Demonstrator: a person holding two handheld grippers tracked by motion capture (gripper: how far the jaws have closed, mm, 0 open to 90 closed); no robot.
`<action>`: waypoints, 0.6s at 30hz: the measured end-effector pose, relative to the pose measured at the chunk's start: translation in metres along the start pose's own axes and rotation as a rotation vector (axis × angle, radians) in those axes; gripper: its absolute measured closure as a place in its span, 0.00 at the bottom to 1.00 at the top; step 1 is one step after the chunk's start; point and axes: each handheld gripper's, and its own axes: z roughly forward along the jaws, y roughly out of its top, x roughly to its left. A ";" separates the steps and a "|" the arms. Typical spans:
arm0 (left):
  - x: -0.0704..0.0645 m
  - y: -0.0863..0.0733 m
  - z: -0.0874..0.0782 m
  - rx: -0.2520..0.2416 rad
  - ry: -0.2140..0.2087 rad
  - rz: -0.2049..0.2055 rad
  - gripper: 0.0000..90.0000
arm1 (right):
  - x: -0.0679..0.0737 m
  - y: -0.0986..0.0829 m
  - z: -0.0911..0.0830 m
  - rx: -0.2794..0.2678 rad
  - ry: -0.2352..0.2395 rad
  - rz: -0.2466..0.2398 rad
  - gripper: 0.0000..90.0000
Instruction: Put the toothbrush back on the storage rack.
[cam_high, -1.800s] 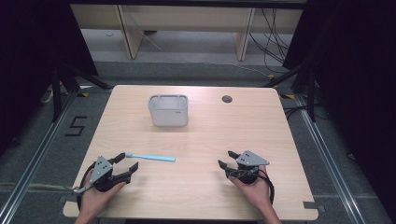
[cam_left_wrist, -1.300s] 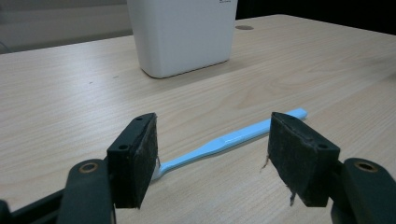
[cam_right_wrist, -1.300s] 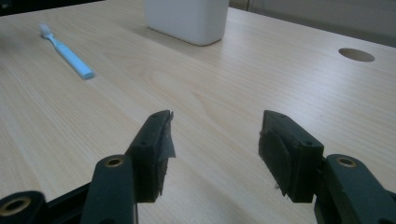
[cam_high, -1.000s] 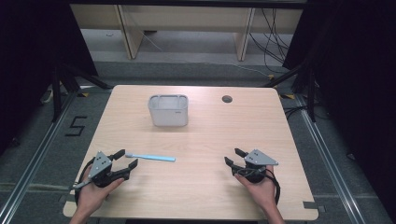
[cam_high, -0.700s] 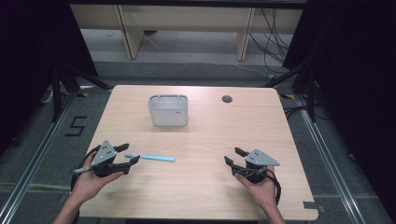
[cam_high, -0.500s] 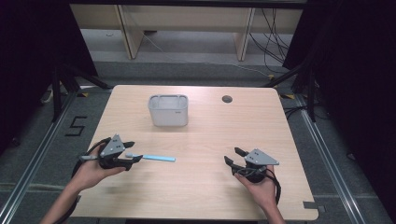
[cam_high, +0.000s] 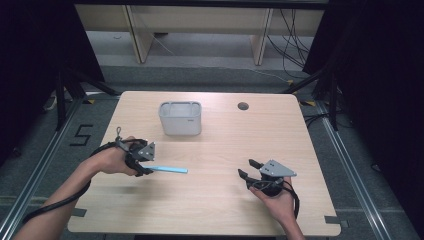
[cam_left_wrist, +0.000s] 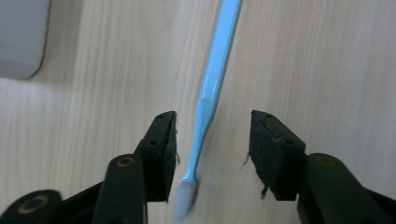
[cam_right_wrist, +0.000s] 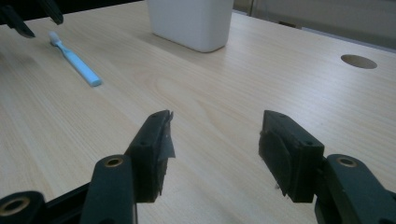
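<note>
A light blue toothbrush (cam_high: 169, 170) lies flat on the wooden table (cam_high: 220, 200), left of centre. My left gripper (cam_high: 144, 169) hovers over its bristle end, jaws open. In the left gripper view the toothbrush (cam_left_wrist: 210, 93) runs up between the two jaws of the left gripper (cam_left_wrist: 212, 154), its white head down by the left jaw, touching neither. My right gripper (cam_high: 246, 168) rests open near the table's front right, nothing between its jaws. The right gripper view has the right gripper (cam_right_wrist: 215, 154) over bare wood, the toothbrush (cam_right_wrist: 74, 58) far off at upper left.
A white rectangular container (cam_high: 180, 118) stands at the back centre of the table, also the white container (cam_right_wrist: 190, 22) in the right gripper view. A round cable hole (cam_high: 243, 106) sits at the back right. Dark curtains and metal frames flank the table.
My left gripper has moved from the front left edge forward and right, and now stands over the toothbrush's head. The right gripper has barely shifted.
</note>
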 end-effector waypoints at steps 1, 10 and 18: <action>0.001 0.002 0.003 0.033 -0.009 0.032 0.58 | -0.001 0.000 0.000 -0.004 -0.007 -0.019 0.49; 0.017 0.016 0.016 0.085 -0.073 0.148 0.64 | -0.002 0.000 0.000 0.000 -0.001 -0.012 0.49; 0.023 0.027 0.028 0.119 -0.152 0.172 0.69 | -0.001 0.000 0.000 0.000 0.003 -0.012 0.49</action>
